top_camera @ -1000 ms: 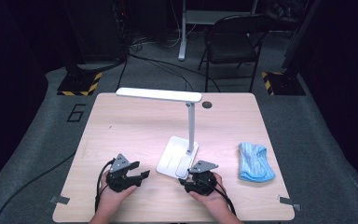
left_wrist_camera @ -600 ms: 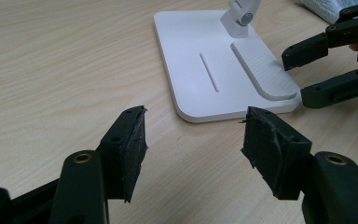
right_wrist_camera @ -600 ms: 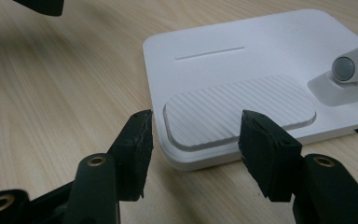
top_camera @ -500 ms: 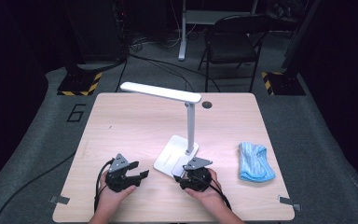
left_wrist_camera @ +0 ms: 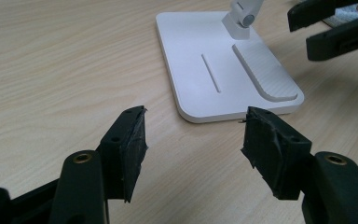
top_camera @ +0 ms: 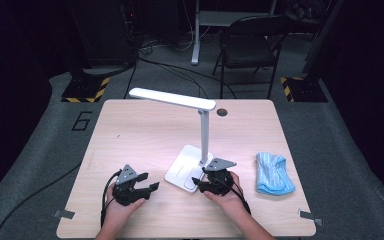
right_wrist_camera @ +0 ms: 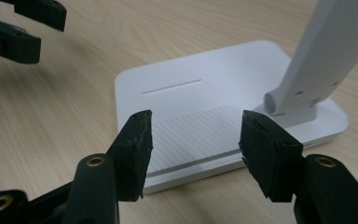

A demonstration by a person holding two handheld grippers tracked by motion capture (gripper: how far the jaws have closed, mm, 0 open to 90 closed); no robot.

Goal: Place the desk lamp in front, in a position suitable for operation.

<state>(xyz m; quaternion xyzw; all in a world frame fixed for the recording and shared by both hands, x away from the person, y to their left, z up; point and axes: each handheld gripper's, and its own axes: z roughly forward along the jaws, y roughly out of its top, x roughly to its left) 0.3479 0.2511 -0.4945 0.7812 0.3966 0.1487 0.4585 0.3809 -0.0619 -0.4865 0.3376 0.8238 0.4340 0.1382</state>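
We see a white desk lamp [top_camera: 195,140] standing near the middle of the worktop [top_camera: 130,135], its flat base [top_camera: 182,172] toward six o'clock and its long head reaching out toward ten o'clock. Our right tool [top_camera: 200,181] sits at the base's near corner with its jaws spread apart, holding nothing; in the right gripper view the base [right_wrist_camera: 205,116] lies just beyond them. Our left tool [top_camera: 150,187], at eight o'clock from the base, is likewise spread wide and empty. A folded blue cloth [top_camera: 274,174] lies at three o'clock from the base.
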